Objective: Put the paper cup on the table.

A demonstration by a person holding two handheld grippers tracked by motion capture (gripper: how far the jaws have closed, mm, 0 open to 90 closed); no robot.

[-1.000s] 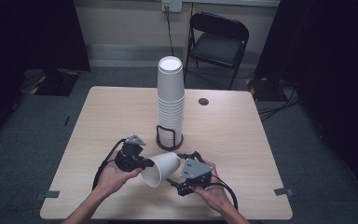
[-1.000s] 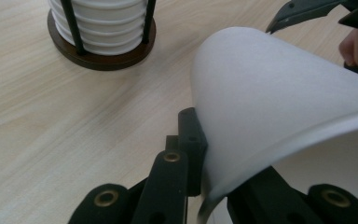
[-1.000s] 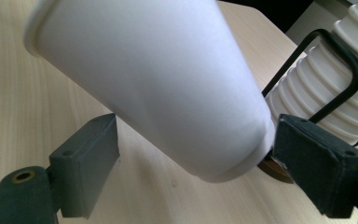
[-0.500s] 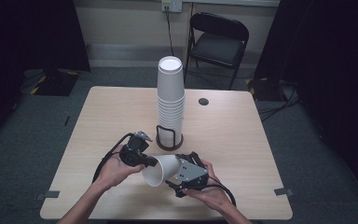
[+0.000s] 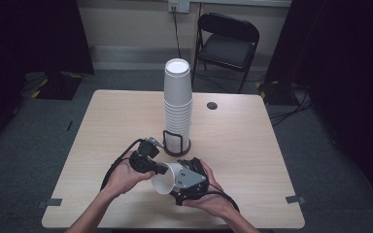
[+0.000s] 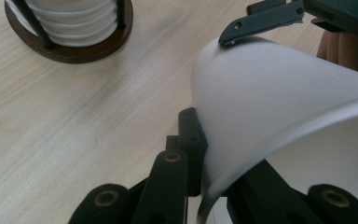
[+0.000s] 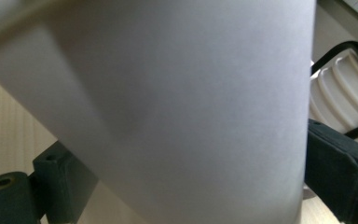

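Now — left hand-held gripper pinches cup rim | right hand-held gripper just opening, cup between.

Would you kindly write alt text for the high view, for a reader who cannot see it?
A person's two hands hold black grippers around a white paper cup lying on its side above a pale wooden table; the left gripper pinches its rim, the right gripper sits at its body. Behind stands a tall stack of white paper cups in a black wire holder.

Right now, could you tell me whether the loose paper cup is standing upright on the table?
No, the paper cup lies tipped sideways between the two grippers.
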